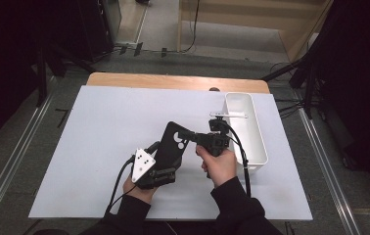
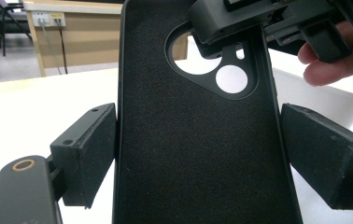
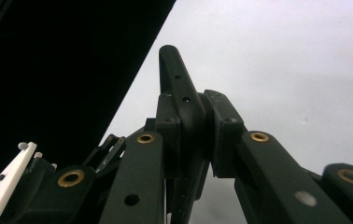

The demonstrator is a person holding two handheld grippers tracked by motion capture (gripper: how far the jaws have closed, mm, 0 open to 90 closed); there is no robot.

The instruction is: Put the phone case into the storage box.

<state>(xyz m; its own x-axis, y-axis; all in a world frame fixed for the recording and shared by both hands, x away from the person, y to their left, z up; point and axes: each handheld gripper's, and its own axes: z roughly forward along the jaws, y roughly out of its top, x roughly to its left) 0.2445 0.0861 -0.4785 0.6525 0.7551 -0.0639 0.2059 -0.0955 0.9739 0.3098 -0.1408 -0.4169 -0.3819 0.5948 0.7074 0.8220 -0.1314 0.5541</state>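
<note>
A black phone case (image 1: 173, 142), with a rounded camera cut-out near its top, is held tilted above the white table top (image 1: 95, 147). My left gripper (image 1: 166, 166) is shut across the case's width near the lower end. In the left gripper view its two pads (image 2: 90, 154) press on the case's (image 2: 193, 149) long sides, and the soft inner lining faces the camera. My right gripper (image 1: 191, 136) comes in from the right and is shut on the case's upper edge beside the cut-out. In the right gripper view its jaws pinch the thin case wall (image 3: 177, 84).
A long white bin (image 1: 257, 147) stands to the right of the hands, with a small white piece (image 1: 228, 115) lying across its rim. The table's wooden back edge (image 1: 173, 81) runs behind. Dark stands and cables sit on the floor around the table.
</note>
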